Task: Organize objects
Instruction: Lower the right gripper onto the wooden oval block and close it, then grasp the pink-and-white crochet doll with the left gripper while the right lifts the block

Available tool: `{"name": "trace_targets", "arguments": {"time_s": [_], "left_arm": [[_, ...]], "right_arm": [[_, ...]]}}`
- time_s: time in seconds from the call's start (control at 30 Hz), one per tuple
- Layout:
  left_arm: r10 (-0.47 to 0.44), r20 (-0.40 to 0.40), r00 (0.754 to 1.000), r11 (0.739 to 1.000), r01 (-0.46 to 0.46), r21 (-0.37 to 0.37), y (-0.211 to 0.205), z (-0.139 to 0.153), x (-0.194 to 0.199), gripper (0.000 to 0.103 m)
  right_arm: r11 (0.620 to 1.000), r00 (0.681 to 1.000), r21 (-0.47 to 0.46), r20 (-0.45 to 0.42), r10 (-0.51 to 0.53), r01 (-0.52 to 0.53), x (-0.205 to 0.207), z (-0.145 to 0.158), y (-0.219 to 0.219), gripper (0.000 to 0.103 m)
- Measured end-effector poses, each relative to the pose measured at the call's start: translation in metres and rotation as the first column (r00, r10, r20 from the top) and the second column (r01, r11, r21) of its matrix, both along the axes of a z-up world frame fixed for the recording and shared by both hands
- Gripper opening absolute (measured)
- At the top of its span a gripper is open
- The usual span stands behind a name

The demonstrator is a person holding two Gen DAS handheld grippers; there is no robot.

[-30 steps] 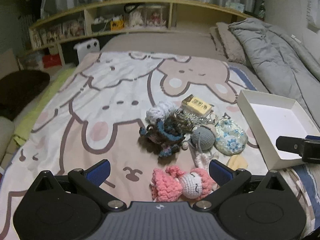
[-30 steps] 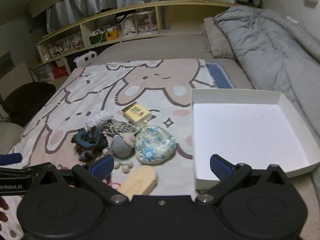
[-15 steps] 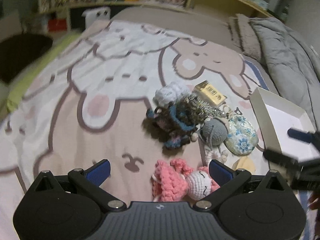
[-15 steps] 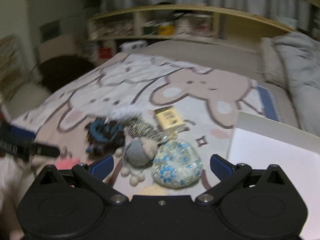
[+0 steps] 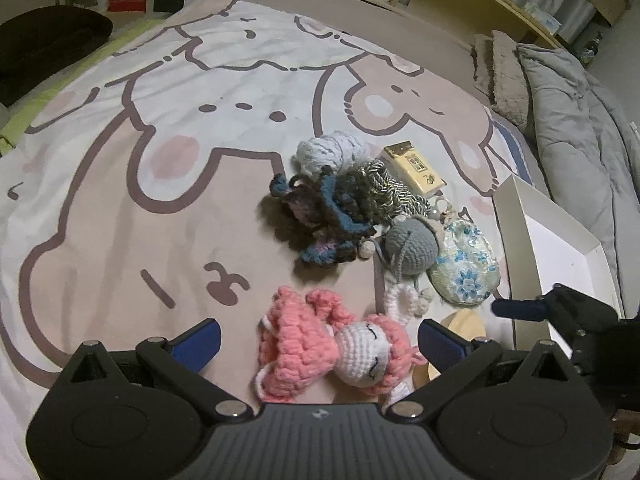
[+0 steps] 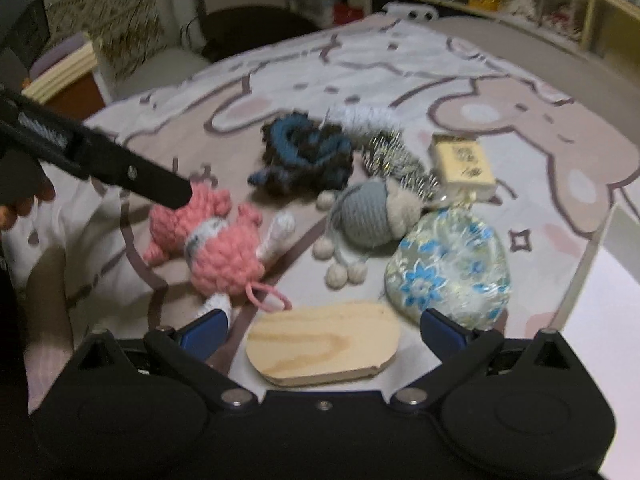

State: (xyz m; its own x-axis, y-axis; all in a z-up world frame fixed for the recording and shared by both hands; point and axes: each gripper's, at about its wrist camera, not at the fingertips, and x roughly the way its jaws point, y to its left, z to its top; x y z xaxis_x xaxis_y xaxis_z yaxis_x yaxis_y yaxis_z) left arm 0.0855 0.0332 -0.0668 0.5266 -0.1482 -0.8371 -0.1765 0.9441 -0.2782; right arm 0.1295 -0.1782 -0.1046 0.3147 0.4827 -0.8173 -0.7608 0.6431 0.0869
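1. Left gripper (image 5: 318, 346): held low over the cartoon-print blanket (image 5: 160, 184), tilted downward. Its two blue-padded fingers stand spread wide with nothing clamped between them.
2. The pink crochet doll (image 5: 332, 350) lies on the blanket in the gap between the left gripper's fingers. Contact with either pad cannot be confirmed.
3. Right gripper (image 6: 322, 330): also held low and angled down at the blanket, its fingers spread wide and holding nothing. In the left wrist view it shows just right of the doll, at the near corner of the white box (image 5: 560, 248).
4. The oval wooden piece (image 6: 324, 344) lies flat on the blanket between the right gripper's fingers, just right of the doll. It is not gripped.
5. In the right wrist view, one black finger of the left gripper reaches in from the left, its tip at the doll's head end. A hand (image 6: 20, 196) shows at the left edge behind it.
6. Beyond the doll, in one cluster: a grey crochet ball (image 5: 412, 246), a floral pouch (image 5: 466, 270) right of the ball, a dark blue yarn bundle (image 5: 324, 216) left of the ball, a pale yarn ball (image 5: 332, 152) and a yellow packet (image 5: 414, 168) farthest away.
7. The white box stands open at the cluster's right side, well right of the doll.
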Motion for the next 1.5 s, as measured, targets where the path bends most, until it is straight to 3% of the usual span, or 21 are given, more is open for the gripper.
{"name": "trace_targets", "arguments": {"time_s": [0.37, 0.6, 0.67, 0.97, 1.5], "left_arm": [[-0.051, -0.038, 0.998, 0.998, 0.052, 0.030, -0.025, -0.016, 0.013, 0.103], [-0.083, -0.072, 0.994, 0.994, 0.089, 0.070, -0.038, -0.026, 0.017, 0.103], [-0.085, -0.079, 0.993, 0.993, 0.091, 0.073, -0.040, -0.029, 0.018, 0.103], [-0.061, -0.080, 0.995, 0.994, 0.068, 0.089, -0.042, -0.037, 0.020, 0.100], [-0.071, -0.057, 0.996, 0.995, 0.074, 0.064, -0.035, -0.027, 0.013, 0.076]], "right_arm": [[0.996, 0.994, -0.001, -0.051, 0.094, -0.095, -0.015, -0.002, 0.003, 0.103], [0.998, 0.997, -0.051, -0.069, -0.028, 0.024, -0.008, -0.011, 0.014, 0.102], [0.998, 0.996, -0.045, -0.076, -0.050, 0.047, -0.006, -0.013, 0.015, 0.094], [0.996, 0.997, -0.067, -0.049, -0.065, 0.062, -0.013, -0.010, 0.014, 0.094], [0.971, 0.971, 0.023, -0.009, -0.238, 0.238, -0.014, 0.015, -0.013, 0.094]]}}
